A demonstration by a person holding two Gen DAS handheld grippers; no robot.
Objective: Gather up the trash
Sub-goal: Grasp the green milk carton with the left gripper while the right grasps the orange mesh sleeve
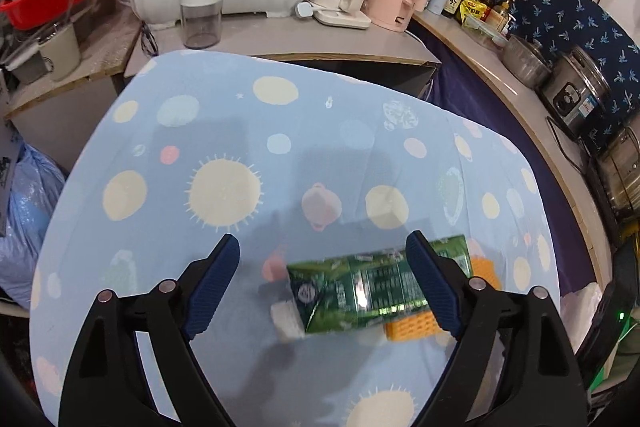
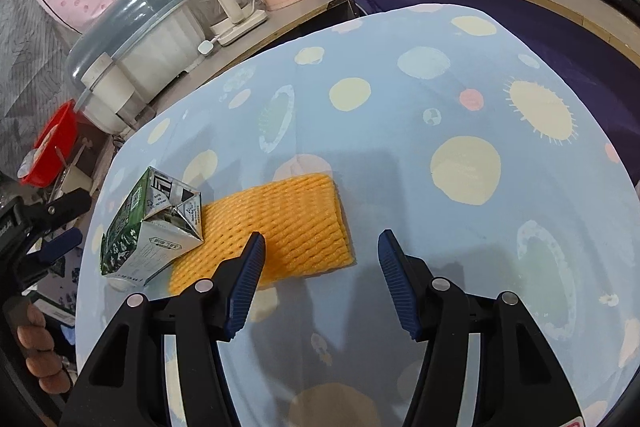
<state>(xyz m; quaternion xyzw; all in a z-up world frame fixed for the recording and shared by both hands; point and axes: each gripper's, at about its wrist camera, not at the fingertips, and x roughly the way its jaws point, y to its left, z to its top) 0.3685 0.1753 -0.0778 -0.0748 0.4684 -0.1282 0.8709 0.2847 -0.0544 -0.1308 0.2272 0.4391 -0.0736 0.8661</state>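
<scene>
Hiding part of the foam net [image 2: 280, 231], the carton [image 1: 360, 287] lies between released claws.

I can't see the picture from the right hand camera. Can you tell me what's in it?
A pair of open black and blue tongs hovers over an orange foam net lying flat on a blue spotty tablecloth. A crumpled green drink carton rests on the net's left edge. Kettles and bottles stand on counters behind.

Green-and-silver carton [image 2: 150, 223], orange ribbed foam net [image 2: 280, 227], pale-blue tablecloth [image 2: 400, 155] with cream dots
</scene>
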